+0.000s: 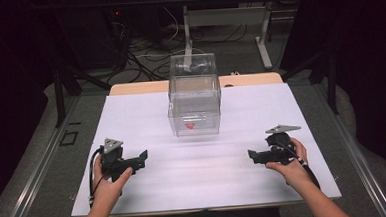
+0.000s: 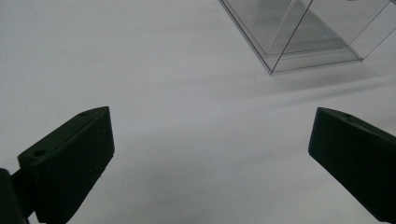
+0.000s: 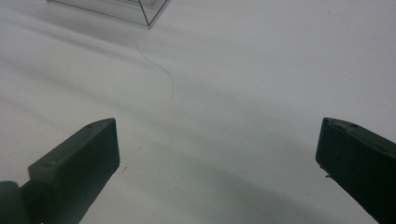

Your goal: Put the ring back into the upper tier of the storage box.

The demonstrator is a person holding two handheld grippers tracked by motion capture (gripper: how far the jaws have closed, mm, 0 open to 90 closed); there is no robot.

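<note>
A clear plastic box (image 1: 194,94) stands upright in the middle of the white table sheet (image 1: 203,153), with a small red thing (image 1: 190,125) inside near its bottom. My left gripper (image 1: 142,158) rests low at the front left, held by a hand, open and empty. At the front right my right gripper (image 1: 252,155) is open too, with nothing between its jaws. In the left gripper view (image 2: 210,154) the box corner (image 2: 299,42) lies ahead to the upper right. The right gripper view (image 3: 217,158) has the box edge (image 3: 116,11) at the top left.
A thin hair-like line (image 3: 161,70) lies on the sheet ahead of the right gripper. Behind the table are a desk frame (image 1: 226,21) and floor cables (image 1: 143,56). Metal rails (image 1: 38,161) run along both sides of the table.
</note>
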